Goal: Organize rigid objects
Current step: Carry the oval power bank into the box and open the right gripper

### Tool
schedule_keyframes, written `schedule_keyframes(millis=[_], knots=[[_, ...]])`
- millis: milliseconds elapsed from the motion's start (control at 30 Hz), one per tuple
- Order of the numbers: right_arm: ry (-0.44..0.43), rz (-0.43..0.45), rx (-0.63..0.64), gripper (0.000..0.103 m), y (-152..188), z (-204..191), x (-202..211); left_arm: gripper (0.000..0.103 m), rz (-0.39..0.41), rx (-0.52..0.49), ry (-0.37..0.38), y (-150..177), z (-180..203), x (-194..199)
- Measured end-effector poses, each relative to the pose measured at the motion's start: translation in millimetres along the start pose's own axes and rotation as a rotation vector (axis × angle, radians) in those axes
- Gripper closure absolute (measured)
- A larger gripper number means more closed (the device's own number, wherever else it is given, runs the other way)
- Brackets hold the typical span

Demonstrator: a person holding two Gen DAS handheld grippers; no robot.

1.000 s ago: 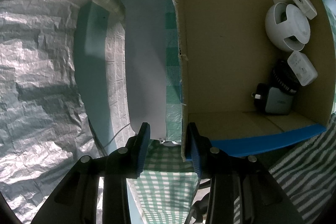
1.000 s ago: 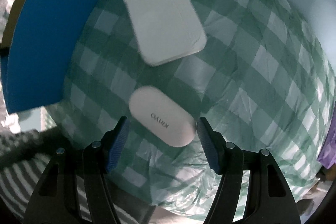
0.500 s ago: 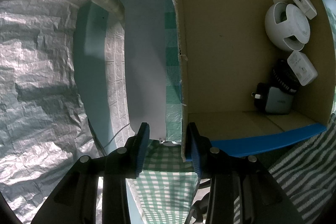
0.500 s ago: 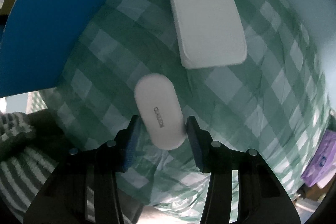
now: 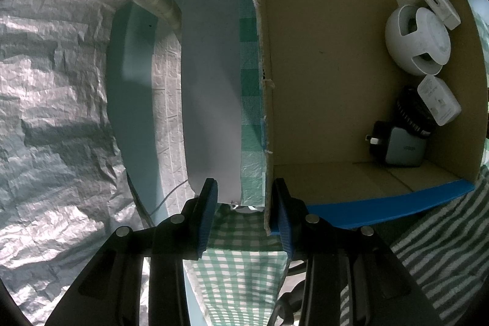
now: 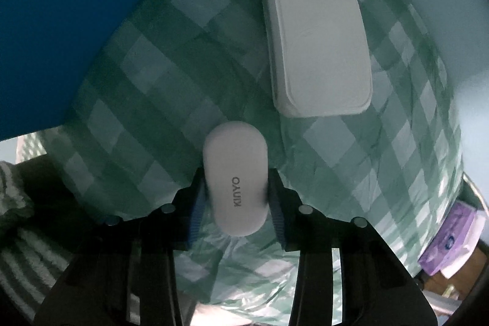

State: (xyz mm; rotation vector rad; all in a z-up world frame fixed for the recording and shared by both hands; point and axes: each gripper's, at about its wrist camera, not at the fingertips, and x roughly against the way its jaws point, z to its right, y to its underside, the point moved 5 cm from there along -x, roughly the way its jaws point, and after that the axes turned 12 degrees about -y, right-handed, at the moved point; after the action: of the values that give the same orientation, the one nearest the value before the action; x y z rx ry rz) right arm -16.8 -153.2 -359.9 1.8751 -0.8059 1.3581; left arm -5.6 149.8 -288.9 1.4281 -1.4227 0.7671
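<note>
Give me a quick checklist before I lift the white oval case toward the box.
1. Right tool around the KINYO oval case, jaws just closing: ok.
2. Pads pressing firmly: cannot tell.
3. White rectangular case apart from the oval case: ok.
4. Left tool straddling the cardboard box wall: ok.
5. Bare floor left in the box, beside the grey charger: ok.

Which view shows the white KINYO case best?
Right wrist view: the KINYO case fills the frame centre, lettering legible, between the right gripper pads, whose jaws have just been closing on it. It sits on the checked cloth. The left wrist view shows none of it, only the cardboard box.
</note>
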Motion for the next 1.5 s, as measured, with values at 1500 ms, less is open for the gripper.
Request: schedule_keyframes(millis=[1500], knots=[[-0.185,0.232,0.153,0.066,-93,-120,130,0.065,0.008,-0.005,0.013,-1,-2,1]])
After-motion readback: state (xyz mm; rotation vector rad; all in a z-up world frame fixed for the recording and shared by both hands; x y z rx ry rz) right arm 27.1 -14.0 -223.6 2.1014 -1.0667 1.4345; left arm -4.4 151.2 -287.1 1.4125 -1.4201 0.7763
